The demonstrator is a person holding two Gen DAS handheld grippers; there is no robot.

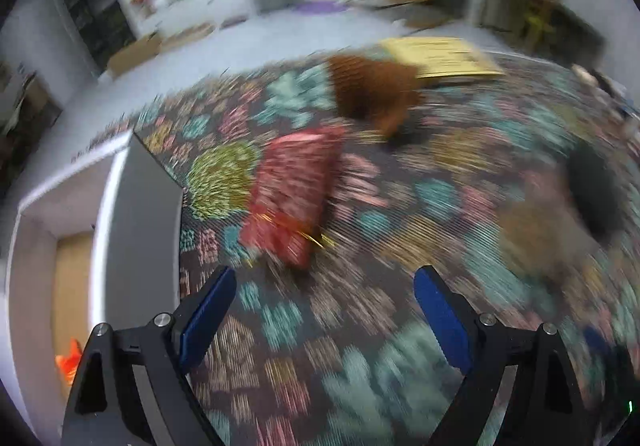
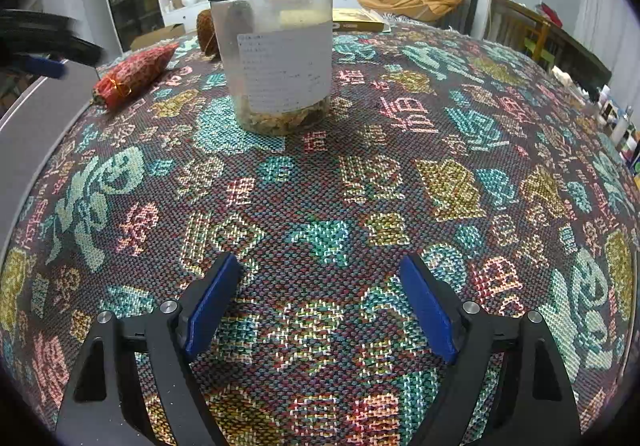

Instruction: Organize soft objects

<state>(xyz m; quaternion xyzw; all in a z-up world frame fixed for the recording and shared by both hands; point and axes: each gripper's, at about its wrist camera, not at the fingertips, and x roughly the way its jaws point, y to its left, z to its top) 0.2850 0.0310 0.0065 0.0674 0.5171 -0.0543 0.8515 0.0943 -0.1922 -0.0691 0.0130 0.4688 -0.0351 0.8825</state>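
Both the left gripper (image 1: 324,310) and right gripper (image 2: 320,298) hang empty, jaws wide, over the patterned woven tablecloth (image 2: 460,182); a red brocade drawstring pouch (image 1: 294,196) ahead looks light and squashy, best pinched mid-body

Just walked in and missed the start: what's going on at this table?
A person is working with two handheld grippers over a table covered in a patterned cloth. Both are open and hold nothing. The left gripper points toward a red pouch lying on the cloth; its view is blurred. The right gripper hangs over bare cloth, facing a clear jar with a black lid. A brown furry object and a yellow book lie further back.
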